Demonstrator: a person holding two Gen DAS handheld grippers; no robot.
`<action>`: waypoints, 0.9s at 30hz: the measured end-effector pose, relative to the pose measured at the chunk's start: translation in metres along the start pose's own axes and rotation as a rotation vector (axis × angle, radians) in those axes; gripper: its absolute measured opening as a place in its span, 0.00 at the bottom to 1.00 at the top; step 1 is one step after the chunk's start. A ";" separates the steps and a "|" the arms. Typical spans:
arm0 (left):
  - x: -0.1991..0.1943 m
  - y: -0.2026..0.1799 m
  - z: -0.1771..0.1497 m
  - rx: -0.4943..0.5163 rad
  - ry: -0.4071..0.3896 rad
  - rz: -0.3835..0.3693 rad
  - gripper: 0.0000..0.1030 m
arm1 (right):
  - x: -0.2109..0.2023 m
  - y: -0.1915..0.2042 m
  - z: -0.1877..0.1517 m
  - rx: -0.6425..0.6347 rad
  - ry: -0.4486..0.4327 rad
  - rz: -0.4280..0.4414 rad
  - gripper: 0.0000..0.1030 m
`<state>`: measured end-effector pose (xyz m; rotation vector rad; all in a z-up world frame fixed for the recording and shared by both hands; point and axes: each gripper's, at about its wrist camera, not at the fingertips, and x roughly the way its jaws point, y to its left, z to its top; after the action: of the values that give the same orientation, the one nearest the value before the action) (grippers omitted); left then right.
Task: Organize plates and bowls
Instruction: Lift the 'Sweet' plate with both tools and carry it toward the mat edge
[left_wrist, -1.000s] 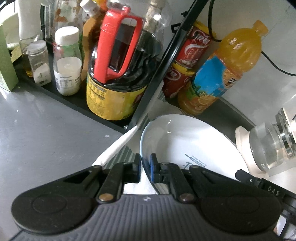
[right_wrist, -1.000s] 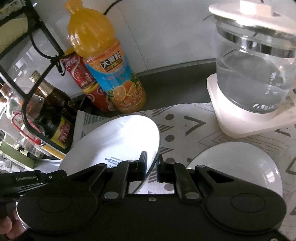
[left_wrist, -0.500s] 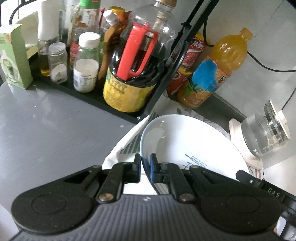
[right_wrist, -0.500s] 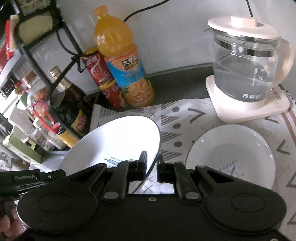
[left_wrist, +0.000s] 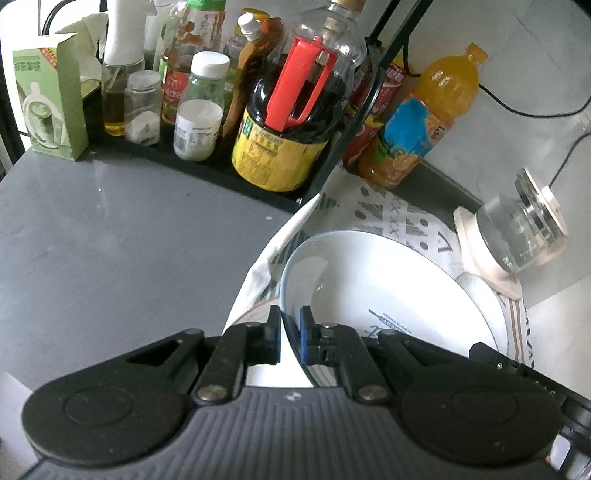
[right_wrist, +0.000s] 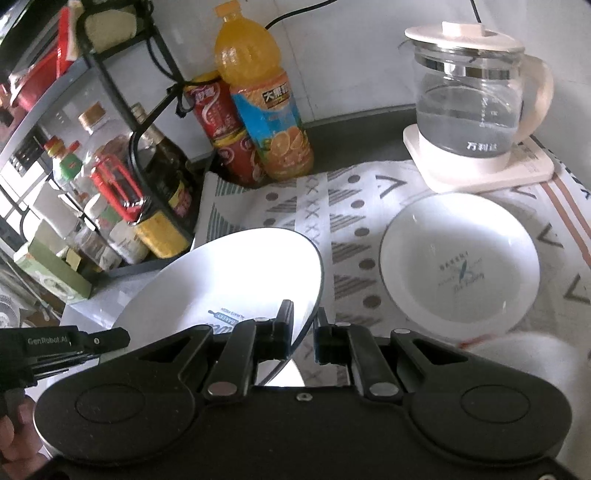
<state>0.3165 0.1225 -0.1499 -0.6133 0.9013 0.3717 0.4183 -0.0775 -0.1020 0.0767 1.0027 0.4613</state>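
White plate (right_wrist: 236, 280), clamped at opposite rims by left hand-held gripper (left_wrist: 290, 334) and right hand-held gripper (right_wrist: 303, 332), hangs tilted left of the bowl (right_wrist: 458, 262) at frame right.

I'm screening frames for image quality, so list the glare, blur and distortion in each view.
Right wrist view: the held plate is blown out to white glare at its centre, and the bowl has a bright glare band along its far inside; lower right corner is blurred. Left wrist view: fisheye bends the kettle sideways at the edge; exposure even.
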 end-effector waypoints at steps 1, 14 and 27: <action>-0.002 0.003 -0.003 0.002 0.003 0.000 0.07 | -0.003 0.002 -0.004 -0.001 0.000 -0.003 0.10; -0.015 0.035 -0.039 0.015 0.031 0.013 0.07 | -0.025 0.027 -0.064 -0.015 0.015 -0.038 0.11; -0.004 0.038 -0.051 0.043 0.065 0.034 0.07 | -0.025 0.038 -0.099 -0.055 0.050 -0.083 0.13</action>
<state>0.2617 0.1194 -0.1833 -0.5737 0.9800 0.3635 0.3123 -0.0681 -0.1263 -0.0263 1.0371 0.4161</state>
